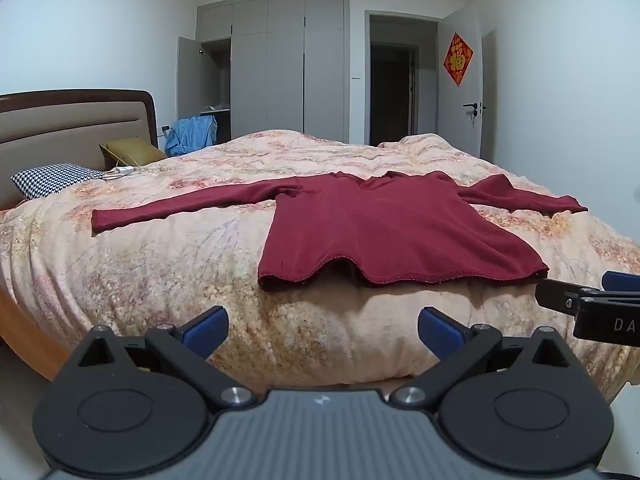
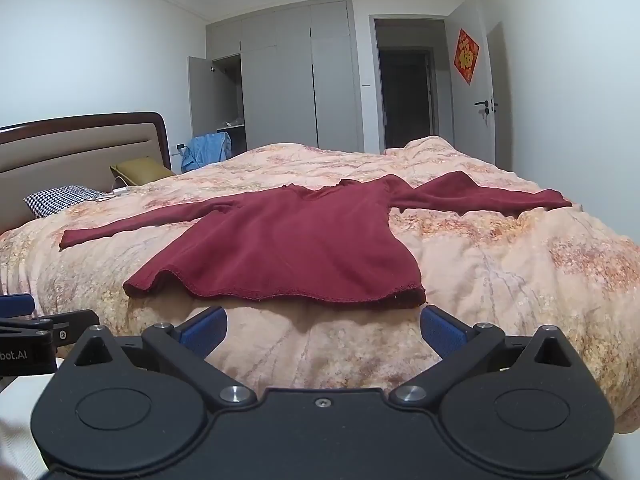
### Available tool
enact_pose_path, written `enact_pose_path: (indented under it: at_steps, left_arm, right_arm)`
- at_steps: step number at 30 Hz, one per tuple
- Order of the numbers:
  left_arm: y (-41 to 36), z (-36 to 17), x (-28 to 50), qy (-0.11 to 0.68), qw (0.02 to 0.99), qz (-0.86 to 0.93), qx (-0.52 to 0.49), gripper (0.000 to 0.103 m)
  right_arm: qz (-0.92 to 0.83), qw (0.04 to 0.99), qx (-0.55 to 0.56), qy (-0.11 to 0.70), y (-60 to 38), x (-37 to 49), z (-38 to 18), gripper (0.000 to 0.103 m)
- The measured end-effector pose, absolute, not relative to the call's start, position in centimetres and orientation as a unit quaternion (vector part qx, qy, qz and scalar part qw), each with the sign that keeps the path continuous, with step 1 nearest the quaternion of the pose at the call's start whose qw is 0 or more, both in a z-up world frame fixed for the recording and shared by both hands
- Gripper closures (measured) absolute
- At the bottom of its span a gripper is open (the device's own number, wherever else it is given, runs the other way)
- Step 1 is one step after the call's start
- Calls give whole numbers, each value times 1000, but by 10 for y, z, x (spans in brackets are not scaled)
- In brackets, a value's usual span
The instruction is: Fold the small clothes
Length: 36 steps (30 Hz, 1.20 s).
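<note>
Here we see dark red top (image 1: 384,228) flat on floral quilt (image 1: 180,280), sleeves spread, hem toward us. Left gripper (image 1: 322,330) and right gripper (image 2: 324,330) short of hem, jaws wide, nothing held.

Both fisheye views sit low at the near edge of the bed with the peach floral quilt (image 1: 160,280), side by side, tilted slightly down, facing the grey built-in wardrobe (image 2: 296,80). Both share the spread dark red long-sleeved knit top (image 1: 380,232), nearer the right view's left half
</note>
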<state>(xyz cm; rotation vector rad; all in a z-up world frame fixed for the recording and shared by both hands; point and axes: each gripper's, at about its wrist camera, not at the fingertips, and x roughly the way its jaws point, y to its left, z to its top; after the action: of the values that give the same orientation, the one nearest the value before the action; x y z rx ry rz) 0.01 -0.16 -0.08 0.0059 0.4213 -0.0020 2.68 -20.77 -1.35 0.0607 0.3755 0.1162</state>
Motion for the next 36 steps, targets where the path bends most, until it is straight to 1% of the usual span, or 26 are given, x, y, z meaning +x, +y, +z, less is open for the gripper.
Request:
enact_pose_path:
  at_steps: [36]
  left_arm:
    - [0,-3,2,212,977,-1,3,0]
  right_arm:
    - [59,980,28,188,-208,27,-14,0]
